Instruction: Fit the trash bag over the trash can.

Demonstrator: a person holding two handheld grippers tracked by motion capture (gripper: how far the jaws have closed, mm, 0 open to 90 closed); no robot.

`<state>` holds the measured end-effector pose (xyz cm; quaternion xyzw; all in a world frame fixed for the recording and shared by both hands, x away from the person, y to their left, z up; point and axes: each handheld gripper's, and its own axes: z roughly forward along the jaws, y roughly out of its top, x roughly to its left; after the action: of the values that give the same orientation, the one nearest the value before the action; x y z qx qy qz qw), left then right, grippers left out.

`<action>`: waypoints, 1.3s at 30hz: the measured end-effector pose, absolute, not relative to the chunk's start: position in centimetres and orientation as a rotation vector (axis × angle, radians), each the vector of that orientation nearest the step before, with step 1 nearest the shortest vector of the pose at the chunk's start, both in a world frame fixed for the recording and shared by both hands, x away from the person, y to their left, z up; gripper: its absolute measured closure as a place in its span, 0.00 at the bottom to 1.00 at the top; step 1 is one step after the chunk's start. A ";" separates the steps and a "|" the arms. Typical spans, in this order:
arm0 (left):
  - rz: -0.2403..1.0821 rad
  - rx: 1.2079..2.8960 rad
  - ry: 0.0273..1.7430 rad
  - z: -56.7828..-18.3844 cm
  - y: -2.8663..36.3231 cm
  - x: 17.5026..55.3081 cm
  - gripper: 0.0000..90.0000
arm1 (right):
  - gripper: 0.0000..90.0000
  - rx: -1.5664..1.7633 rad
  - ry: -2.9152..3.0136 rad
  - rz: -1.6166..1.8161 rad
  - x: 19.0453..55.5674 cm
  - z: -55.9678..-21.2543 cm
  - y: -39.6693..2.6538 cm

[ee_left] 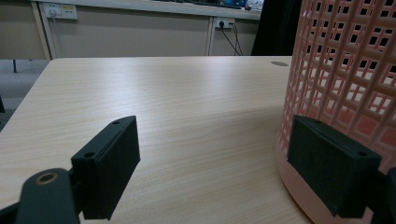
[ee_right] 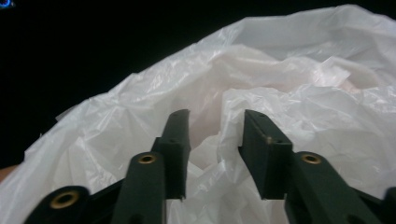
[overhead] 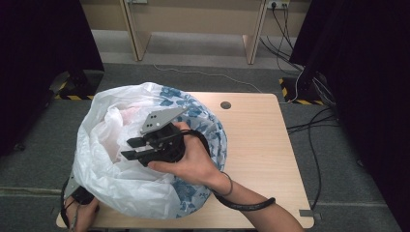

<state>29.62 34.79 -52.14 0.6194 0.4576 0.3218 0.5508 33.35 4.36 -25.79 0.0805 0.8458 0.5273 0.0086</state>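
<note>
Bag: white plastic bag (overhead: 116, 179), crinkled, blue-patterned at 3 o'clock, lining pink lattice basket (ee_left: 345, 70), table's 9 o'clock half.
Right gripper (overhead: 129, 148): jaws parted, film between, unpinched.
Left gripper (ee_left: 215, 163): spread, beside basket.
Surface: light wood table (overhead: 256, 140).
Room: grey carpet (overhead: 338, 159), cables.

left gripper (ee_left: 212, 163): jaws wide apart | right gripper (ee_right: 215, 140): jaws partly apart, seemingly gripping nothing

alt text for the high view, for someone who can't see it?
A person's right hand holds the right gripper over the mouth of a white plastic bag that drapes a basket on a wooden table, its jaws partly open and pointing left. The left hand rests at the table's near left corner beside the bag.
</note>
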 end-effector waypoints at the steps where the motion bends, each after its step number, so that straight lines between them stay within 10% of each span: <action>1: 0.762 1.466 1.083 -52.1 34.8 29.6 0.18 | 0.65 0.259 2.630 1.657 33.3 -25.6 4.2; 14: 0.763 1.469 1.083 -52.1 34.8 29.6 0.18 | 0.48 0.343 2.421 1.747 34.6 -21.6 2.3; 39: 0.760 1.467 1.083 -52.1 34.8 29.7 0.18 | 0.45 0.521 2.501 1.544 38.4 -25.8 4.4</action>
<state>29.65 34.76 -52.14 0.6199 0.4575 0.3213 0.5506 38.37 4.38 -25.75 0.1741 0.8352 0.5158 0.0781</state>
